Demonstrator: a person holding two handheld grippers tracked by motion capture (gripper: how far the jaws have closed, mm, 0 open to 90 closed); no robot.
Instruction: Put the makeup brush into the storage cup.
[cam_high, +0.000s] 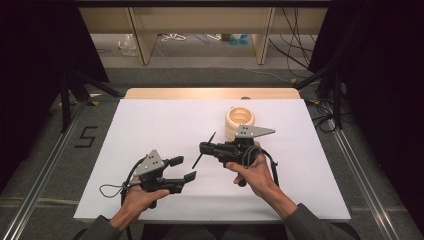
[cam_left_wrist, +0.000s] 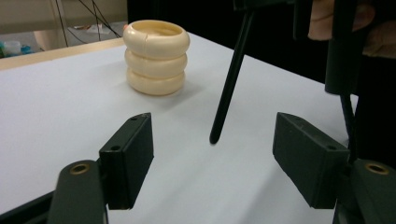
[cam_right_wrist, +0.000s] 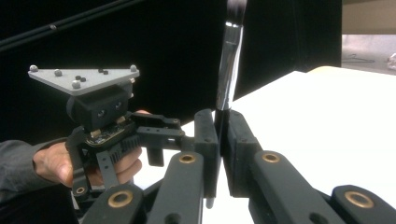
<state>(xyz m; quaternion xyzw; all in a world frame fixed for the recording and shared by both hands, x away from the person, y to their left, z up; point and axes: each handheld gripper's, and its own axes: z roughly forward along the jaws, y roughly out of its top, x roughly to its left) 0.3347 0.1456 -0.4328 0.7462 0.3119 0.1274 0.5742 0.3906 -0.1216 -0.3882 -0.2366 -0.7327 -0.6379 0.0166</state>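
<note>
between your right gripper (cam_high: 206, 148) jaws: a makeup brush (cam_right_wrist: 229, 56), clamped on its handle, long axis across the jaws, bristle end up, butt end angled down toward the white table (cam_high: 150, 125). your left gripper (cam_high: 181, 169) is released, jaws wide, empty, just beside the brush's lower end and facing it. cream ringed holder (cam_high: 239, 120) stands behind the brush, right gripper nearer it. looks like the brush needs tipping upright to drop in.
</note>
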